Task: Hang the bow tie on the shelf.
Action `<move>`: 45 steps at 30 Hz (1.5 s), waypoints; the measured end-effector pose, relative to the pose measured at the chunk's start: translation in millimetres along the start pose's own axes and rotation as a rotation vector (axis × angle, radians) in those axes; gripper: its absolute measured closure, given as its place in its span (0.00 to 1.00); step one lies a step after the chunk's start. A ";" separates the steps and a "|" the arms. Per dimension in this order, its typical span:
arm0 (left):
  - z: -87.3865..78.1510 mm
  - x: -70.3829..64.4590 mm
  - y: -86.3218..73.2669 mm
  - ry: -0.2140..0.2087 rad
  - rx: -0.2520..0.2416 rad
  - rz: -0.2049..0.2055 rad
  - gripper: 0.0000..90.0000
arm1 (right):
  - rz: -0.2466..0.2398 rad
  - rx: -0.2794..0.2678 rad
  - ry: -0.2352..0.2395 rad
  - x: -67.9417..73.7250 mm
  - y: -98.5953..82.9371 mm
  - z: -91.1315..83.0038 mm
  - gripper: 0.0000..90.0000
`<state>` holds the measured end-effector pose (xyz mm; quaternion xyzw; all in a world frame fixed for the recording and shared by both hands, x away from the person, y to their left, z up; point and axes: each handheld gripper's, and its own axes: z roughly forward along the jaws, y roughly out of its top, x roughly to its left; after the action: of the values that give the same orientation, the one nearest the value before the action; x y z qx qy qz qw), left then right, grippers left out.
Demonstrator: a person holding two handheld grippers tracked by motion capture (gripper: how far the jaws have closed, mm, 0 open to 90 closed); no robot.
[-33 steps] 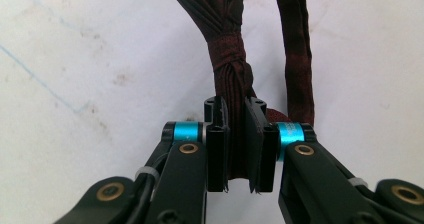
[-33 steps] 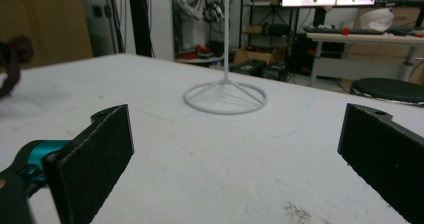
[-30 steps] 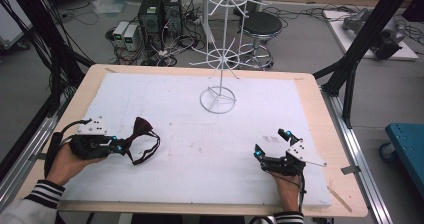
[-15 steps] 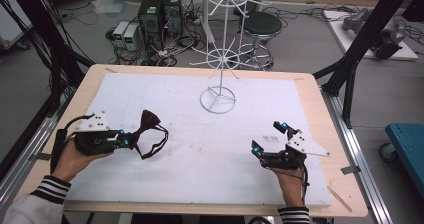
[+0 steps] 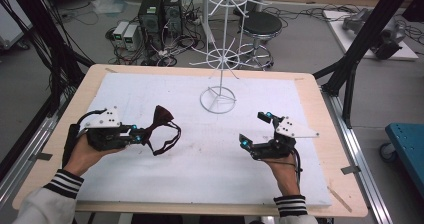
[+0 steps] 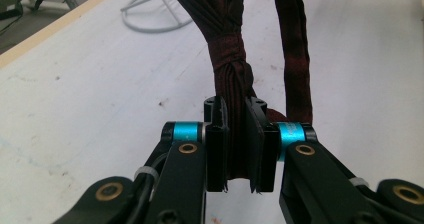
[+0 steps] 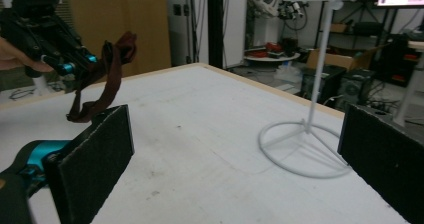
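High view: left gripper [image 5: 134, 134] has its jaws clamped on a dark red bow tie [image 5: 161, 120], held up off the white mat [image 5: 150, 189] on the desk's [image 5: 327, 149] left side; its strap loop [image 5: 170, 139] hangs toward the middle. Right gripper [image 5: 256, 130] sits well apart at the right w/ jaws spread wide, holding nothing. The white wire stand [image 5: 218, 59] is at the back centre, its spokes bare. So, as I read it: pickup done, hanging on the stand not yet done, approx. halfway at most. Left gripper view: jaws narrow, pinching the tie's knot [image 6: 231, 74] between the pads [image 6: 216, 149]; stand's ring base [image 6: 155, 16] shows far off at top left, so the tie is not near it. Right gripper view: own two pads [image 7: 97, 156] wide apart, nothing between; the other gripper [image 7: 75, 64] w/ the tie [image 7: 107, 69] is at upper left, the stand's pole [image 7: 320, 59] and base at right. Count: 1 bow tie, 1 stand w/ 2 tiers of spokes, 2 grippers, 1 mat.
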<state>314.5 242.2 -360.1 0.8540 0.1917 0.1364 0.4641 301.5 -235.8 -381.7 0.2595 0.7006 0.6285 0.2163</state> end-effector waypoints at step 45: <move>48.3 -20.6 49.0 -0.148 -0.155 0.100 0.89 | 0.002 0.193 0.419 29.3 73.8 103.7 0.23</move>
<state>325.9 172.8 -345.5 0.8316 0.1029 0.1104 0.5345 350.9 -132.0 -319.8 0.1435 0.7868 0.5989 0.0400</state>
